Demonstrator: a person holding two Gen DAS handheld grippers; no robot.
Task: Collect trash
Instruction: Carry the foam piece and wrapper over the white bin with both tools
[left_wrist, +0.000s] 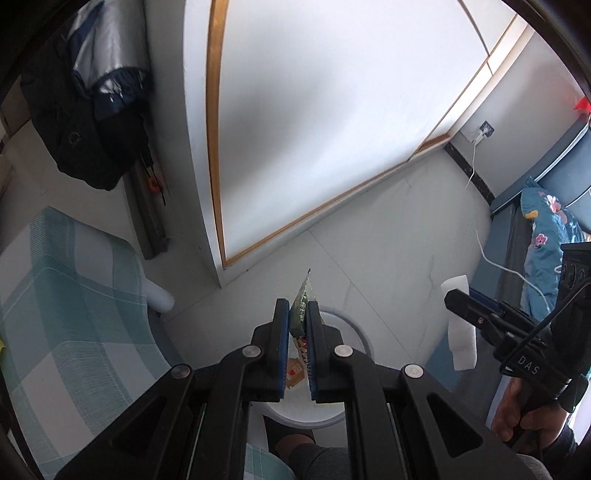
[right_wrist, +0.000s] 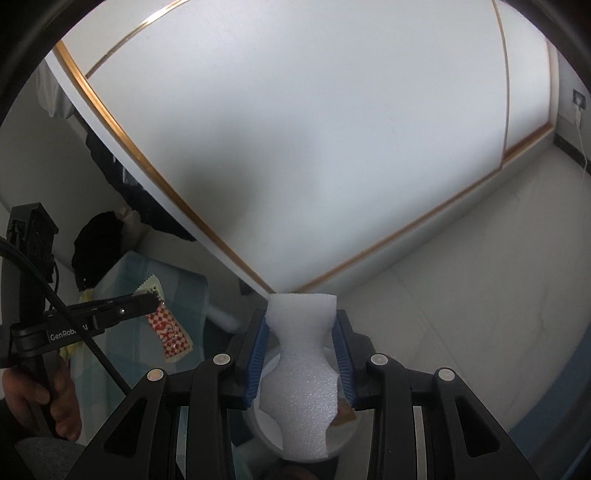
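Observation:
My left gripper (left_wrist: 297, 308) is shut on a snack wrapper (left_wrist: 301, 306), green on top with a red-and-white checked part. It hangs over a white round bin (left_wrist: 354, 328) on the floor. The same wrapper (right_wrist: 166, 325) and left gripper (right_wrist: 157, 301) show in the right wrist view. My right gripper (right_wrist: 301, 325) is shut on a white foam sheet (right_wrist: 304, 369), pinched at its waist, above the white bin (right_wrist: 267, 428). The foam sheet (left_wrist: 460, 321) and right gripper (left_wrist: 448, 297) also show in the left wrist view. Another wrapper (left_wrist: 294, 373) lies in the bin.
A chair with a teal checked cushion (left_wrist: 66, 306) stands left of the bin. A white wardrobe with gold trim (left_wrist: 314, 129) stands behind. Dark coats (left_wrist: 88, 110) hang at the left. A bed with floral bedding (left_wrist: 546, 243) and a white charging cable (left_wrist: 491, 254) are at the right.

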